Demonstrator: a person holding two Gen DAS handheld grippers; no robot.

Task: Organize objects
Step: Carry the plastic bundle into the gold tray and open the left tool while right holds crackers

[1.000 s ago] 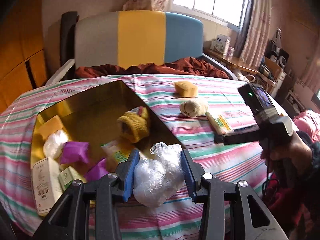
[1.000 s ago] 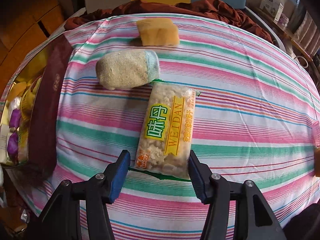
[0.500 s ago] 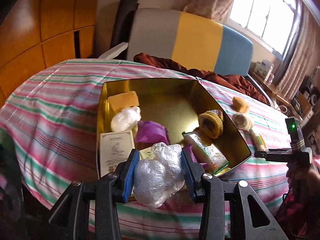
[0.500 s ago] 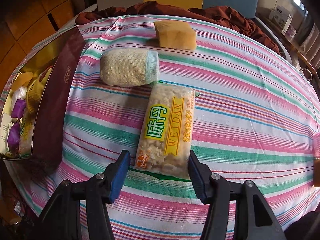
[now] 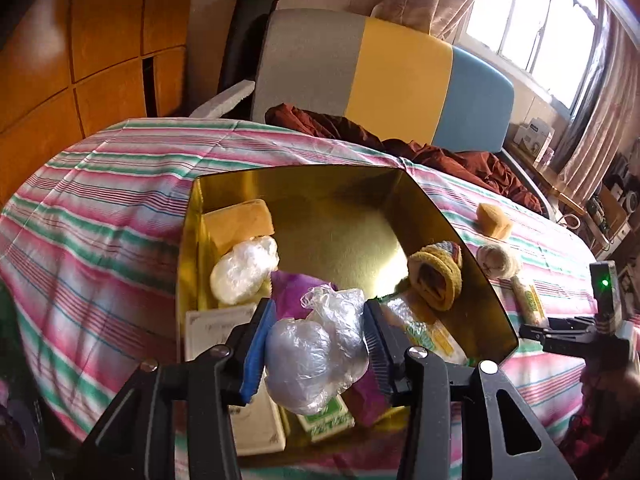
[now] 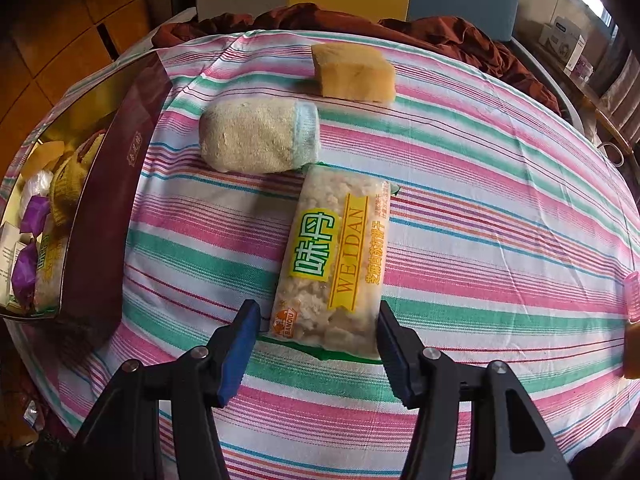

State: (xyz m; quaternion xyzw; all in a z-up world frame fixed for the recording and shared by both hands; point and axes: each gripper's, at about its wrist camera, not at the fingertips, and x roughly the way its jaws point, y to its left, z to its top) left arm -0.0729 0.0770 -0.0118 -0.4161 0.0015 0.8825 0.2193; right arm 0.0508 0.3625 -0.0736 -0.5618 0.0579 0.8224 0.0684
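Above the gold box: the left gripper (image 5: 318, 344) grips a crumpled clear plastic bag (image 5: 316, 354) between its blue pads, over the near end of the gold-lined box (image 5: 460, 248).
Left jaws: clenched on the bag from both sides.
Right jaws: spread wide; the right gripper (image 6: 316, 334) straddles the near end of the WEIDAN snack pack (image 6: 334, 260), which lies flat on the striped cloth (image 6: 500, 208). I cannot tell whether the pads touch it.
Step in hand: judged to be dropping the bag into the box.
Doing it well: lower the bag toward the bare gold floor at the middle before letting go, since it is light and springy and may roll off the piled items at the near end.
Right side advice: close squarely across the pack's narrow width; the film looks slippery.
Count in box: one yellow sponge (image 5: 240, 220), one white plastic bag (image 5: 244, 270), one knitted yellow roll (image 5: 436, 276), two purple packets seen from the right wrist, one snack pack, at least two cartons.
Count on cloth: one sponge (image 6: 352, 74), one rolled beige sock (image 6: 260, 136), one snack pack.
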